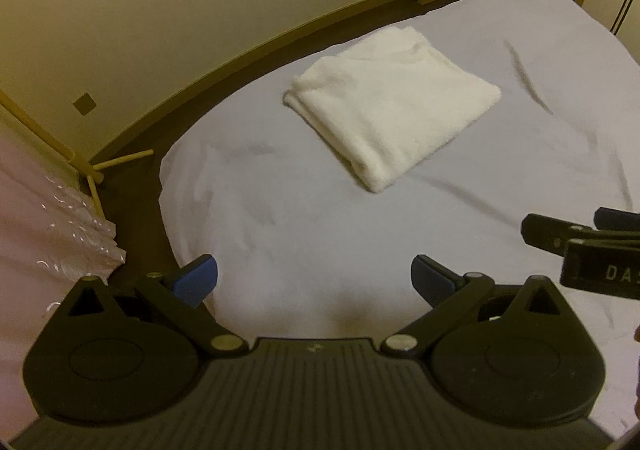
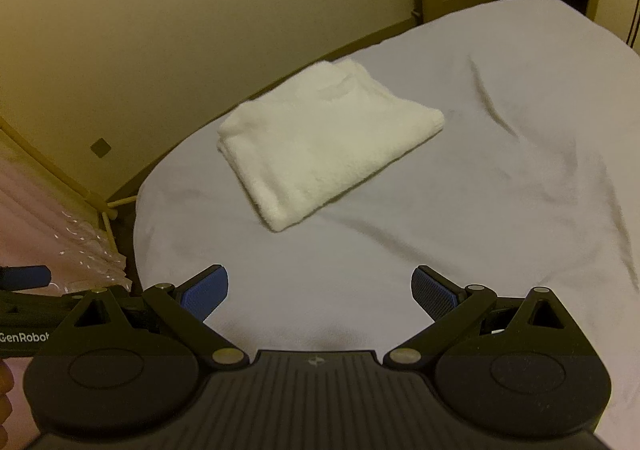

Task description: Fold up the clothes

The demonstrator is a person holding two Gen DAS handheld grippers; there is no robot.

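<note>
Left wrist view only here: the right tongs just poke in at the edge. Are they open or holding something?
Observer: Open. The right tongs stand wide apart, empty, over the bed sheet.
Operator: Touching the folded white cloth?
Observer: No, the folded white cloth lies apart from them, farther up the sheet.
Operator: Any marking on the left tongs?
Observer: The left tongs carry GenRobot lettering on their side.

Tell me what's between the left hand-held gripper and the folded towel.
Only bare bed sheet lies between the open left hand-held gripper and the folded towel, as the left wrist view shows.
</note>
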